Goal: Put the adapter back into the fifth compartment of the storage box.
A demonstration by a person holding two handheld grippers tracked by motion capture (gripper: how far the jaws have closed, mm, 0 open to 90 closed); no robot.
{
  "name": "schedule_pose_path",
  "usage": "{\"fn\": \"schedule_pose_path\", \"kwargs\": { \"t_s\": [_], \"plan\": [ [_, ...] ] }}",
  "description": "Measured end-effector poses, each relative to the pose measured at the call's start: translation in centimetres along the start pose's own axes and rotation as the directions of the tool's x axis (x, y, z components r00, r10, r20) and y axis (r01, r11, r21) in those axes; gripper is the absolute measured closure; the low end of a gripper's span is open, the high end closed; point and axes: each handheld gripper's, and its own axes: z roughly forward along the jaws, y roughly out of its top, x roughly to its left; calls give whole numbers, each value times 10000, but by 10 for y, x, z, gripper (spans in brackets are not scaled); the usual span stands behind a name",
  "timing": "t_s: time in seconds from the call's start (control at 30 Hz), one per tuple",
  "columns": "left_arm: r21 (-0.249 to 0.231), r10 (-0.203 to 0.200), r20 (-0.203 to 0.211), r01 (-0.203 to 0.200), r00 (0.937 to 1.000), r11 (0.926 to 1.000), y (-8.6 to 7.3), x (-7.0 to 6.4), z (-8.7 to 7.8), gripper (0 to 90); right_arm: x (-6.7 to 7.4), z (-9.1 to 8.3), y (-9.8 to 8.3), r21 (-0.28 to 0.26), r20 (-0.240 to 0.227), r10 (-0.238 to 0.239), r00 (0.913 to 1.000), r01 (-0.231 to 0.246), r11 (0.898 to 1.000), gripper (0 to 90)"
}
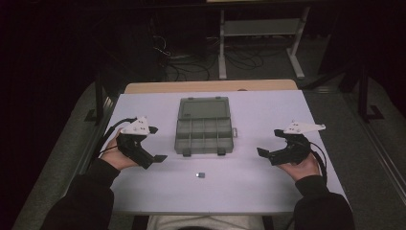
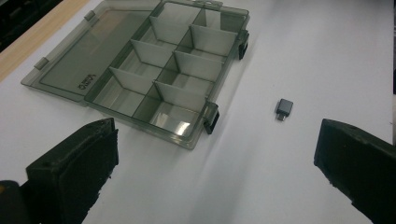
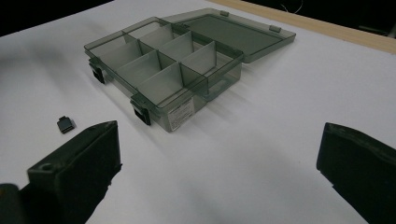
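**Two open grippers wait beside an open box and a small adapter**

At the bottom of the high view we see our sleeves and hands. Our left gripper (image 1: pixel 152 143) sits at lower left, our right gripper (image 1: pixel 269 143) at lower right, both with jaws spread wide apart and gripping nothing. They rest over the white table (image 1: pixel 268 187), well apart from each other.

Between them, just below the centre of the frame, lies a small dark adapter (image 1: pixel 201 175), alone on the white surface. In the left gripper view it shows right of centre (image 2: pixel 283 109); in the right gripper view it sits at the left edge (image 3: pixel 66 124).

Above it, at the centre of the high view, stands a smoky clear plastic box (image 1: pixel 204 135) with dividers, its compartments bare. Its lid (image 1: pixel 203 108) lies flat open on the far side. Two dark latches hang on its near wall.

Beyond the table, at the top of the frame, cables trail on a dark floor.
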Motion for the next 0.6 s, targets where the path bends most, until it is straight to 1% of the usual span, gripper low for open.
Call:
{"fn": "schedule_pose_path", "kwargs": {
  "t_s": [0.1, 0.13, 0.5, 0.6],
  "plan": [
    [4, -6, 39, 6, 10000, 10000, 1, 0, 1, 0, 0, 0, 0, 3, 0, 3, 10000, -3, 10000, 0],
    [44, 55, 109, -56, 9999, 10000, 3, -1, 5, 0, 0, 0, 0, 12, 0, -6, 10000, 6, 10000, 0],
    [191, 187, 296, -193, 9994, 9996, 7, -4, 14, 0, 0, 0, 0, 32, -11, -19, 10000, 19, 10000, 0],
    [279, 275, 394, -286, 9988, 9992, 10, -6, 19, 0, 0, 1, 0, 68, -17, -34, 10000, 34, 10000, 0]
  ]
}}
